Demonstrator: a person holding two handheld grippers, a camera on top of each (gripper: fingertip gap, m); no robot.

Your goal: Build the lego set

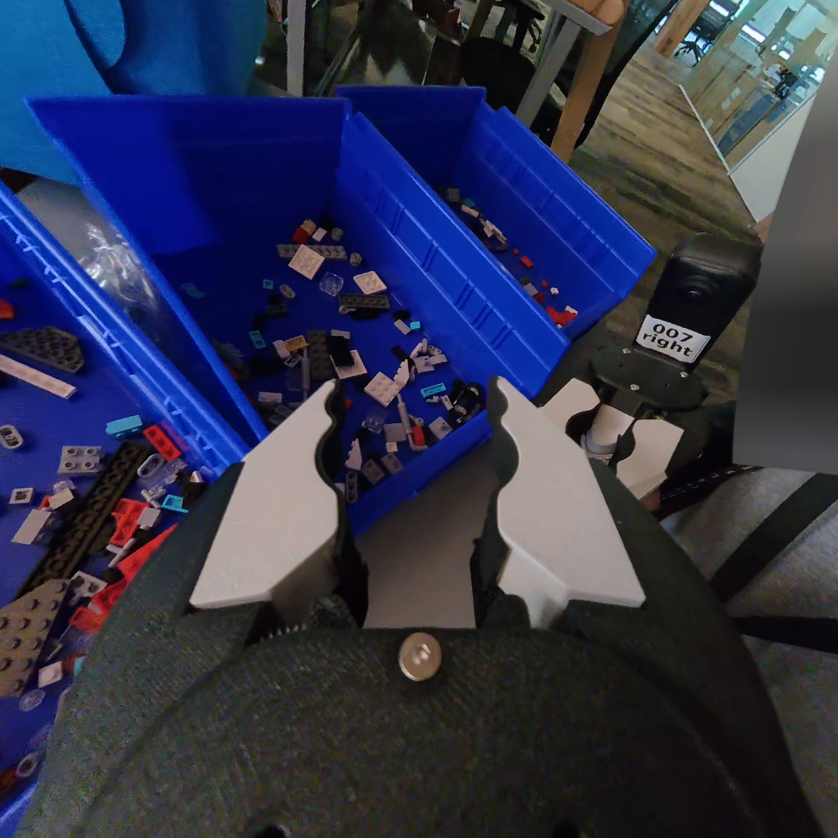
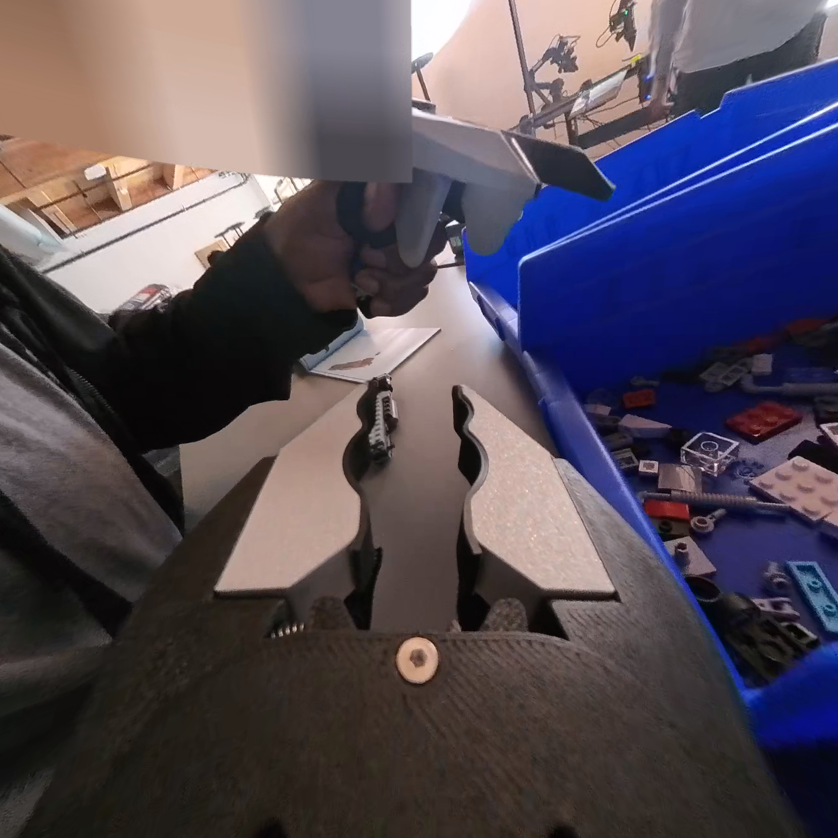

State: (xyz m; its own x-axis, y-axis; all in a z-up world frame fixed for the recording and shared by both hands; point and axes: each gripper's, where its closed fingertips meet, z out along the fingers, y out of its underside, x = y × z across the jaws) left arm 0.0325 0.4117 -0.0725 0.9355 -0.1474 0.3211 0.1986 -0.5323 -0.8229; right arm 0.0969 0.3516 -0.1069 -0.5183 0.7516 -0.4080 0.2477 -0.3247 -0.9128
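Observation:
My left gripper (image 1: 415, 385) is open and empty. It hovers over the front edge of the middle blue bin (image 1: 408, 480), which holds several small loose lego pieces (image 1: 344, 349) in grey, black, white, red and teal. My right gripper (image 2: 408, 394) is open, low over the dark table (image 2: 421, 499). A small black and grey lego assembly (image 2: 383, 417) lies on the table between its fingers, close against the left finger (image 2: 313, 476). I cannot tell if it touches that finger.
A second bin (image 1: 603, 281) stands to the right and a third (image 1: 113, 408) to the left, both with pieces. An open instruction booklet (image 2: 385, 349) lies beyond the assembly. A person's hand (image 2: 317, 263) grips the left gripper's handle. A bin wall (image 2: 585, 435) runs along my right gripper.

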